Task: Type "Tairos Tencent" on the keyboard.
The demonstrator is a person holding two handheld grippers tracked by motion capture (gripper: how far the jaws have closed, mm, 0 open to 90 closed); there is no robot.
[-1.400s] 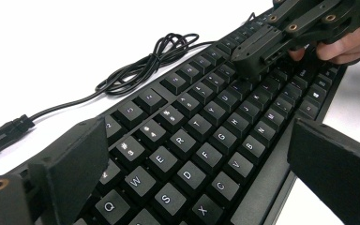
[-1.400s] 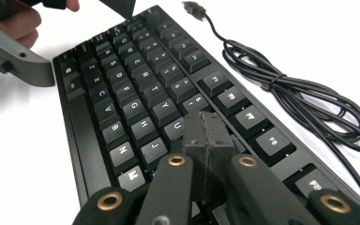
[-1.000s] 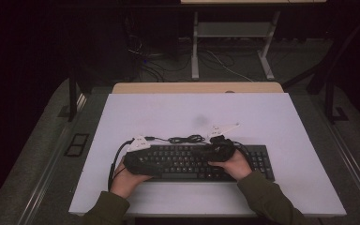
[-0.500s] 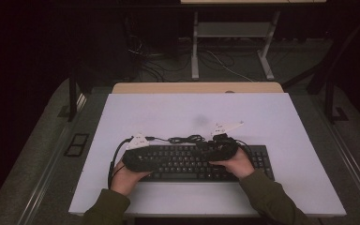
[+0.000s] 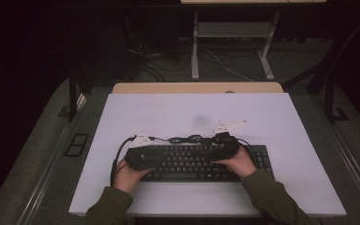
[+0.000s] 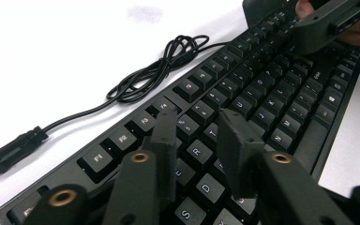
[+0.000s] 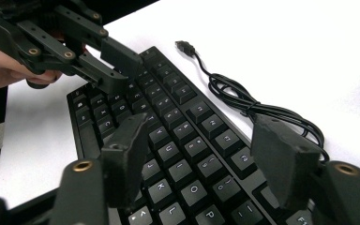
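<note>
A black keyboard (image 5: 201, 161) lies flat on the white table (image 5: 192, 112), near its front edge. Its black cable (image 5: 187, 139) is coiled just behind it, with the USB plug (image 7: 183, 45) loose on the table. My left gripper (image 5: 143, 157) hovers over the left half of the keyboard (image 6: 281, 93), jaws a little apart (image 6: 199, 133) with nothing between them. My right gripper (image 5: 225, 147) is over the right half of the keyboard (image 7: 178, 136), jaws wide apart (image 7: 206, 140) and empty. The two grippers point toward each other.
Bare white table surface spreads behind and to both sides of the keyboard. A wooden strip (image 5: 197, 87) runs along the table's far edge. Beyond it, a metal stand (image 5: 229, 47) and loose cables (image 5: 145, 51) sit on the dark floor.
Both grippers stay over the keyboard. They seem to have drawn slightly closer to each other. The keyboard and cable have not moved.
</note>
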